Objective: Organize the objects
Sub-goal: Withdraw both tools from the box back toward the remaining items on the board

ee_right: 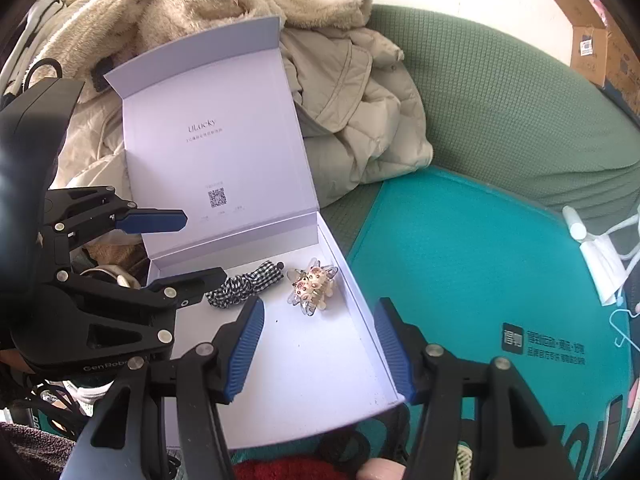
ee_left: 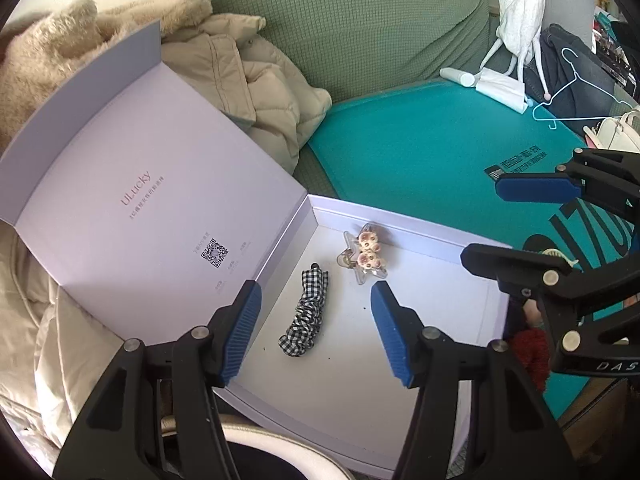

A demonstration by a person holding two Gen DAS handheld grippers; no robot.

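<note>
My left gripper point(ee_left: 316, 300) hovers low over the near end of the open lavender box point(ee_left: 440, 320), its blue-padded fingers point(ee_left: 244, 332) spread wide with nothing between them. Between the pads I look straight down at the black-and-white checked scrunchie point(ee_left: 305, 314), which lies lengthwise on the white floor of the box. Just beyond it, toward the far wall, sits the clear star-shaped hair clip point(ee_left: 364, 258) with small pinkish figures on it; the two lie close but apart.

My right gripper point(ee_right: 320, 344) hangs above the right near corner of the same box, fingers point(ee_right: 394, 350) likewise parted wide and empty. One pad sits over the box floor, the other beyond the box's right wall, over the teal mat point(ee_right: 460, 272). From this side the scrunchie point(ee_right: 246, 284) and the clip point(ee_right: 312, 286) lie side by side near the hinge.

The box lid point(ee_left: 132, 184) stands open, leaning back against a beige padded coat point(ee_left: 256, 92), with faint lettering and a QR code inside; the small print is too fine to read. The box rests partly on the mat, which lies on a green sofa point(ee_left: 360, 28). The box's near edge is hidden behind my own gripper bodies, and something red point(ee_right: 280, 472) at the bottom of the right view is cut off.
</note>
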